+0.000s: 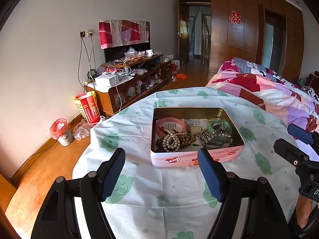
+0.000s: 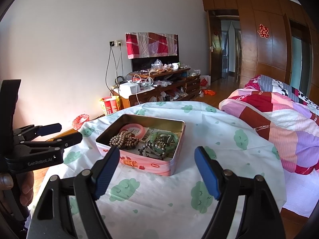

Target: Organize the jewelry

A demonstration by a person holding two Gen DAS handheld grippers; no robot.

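Note:
A pink tin box [image 1: 159,159] stands open on a round table covered with a white cloth with green prints [image 1: 169,195]. It holds a pink bangle [image 1: 169,121], a pearl bracelet [image 1: 171,142], brown wooden beads [image 1: 188,137], a green bangle [image 1: 219,127] and dark metal beads [image 1: 209,137]. My left gripper [image 1: 161,154] is open and empty, just in front of the tin. My right gripper [image 2: 157,153] is open and empty, before the tin [image 2: 155,165], and shows at the right edge of the left wrist view [image 1: 299,145].
A bed with a patchwork quilt [image 1: 269,91] lies to the right of the table. A cluttered wooden TV cabinet [image 1: 129,83] stands at the far wall. A red-lined waste bin [image 1: 61,132] and a yellow-red bag [image 1: 87,107] sit on the wooden floor at left.

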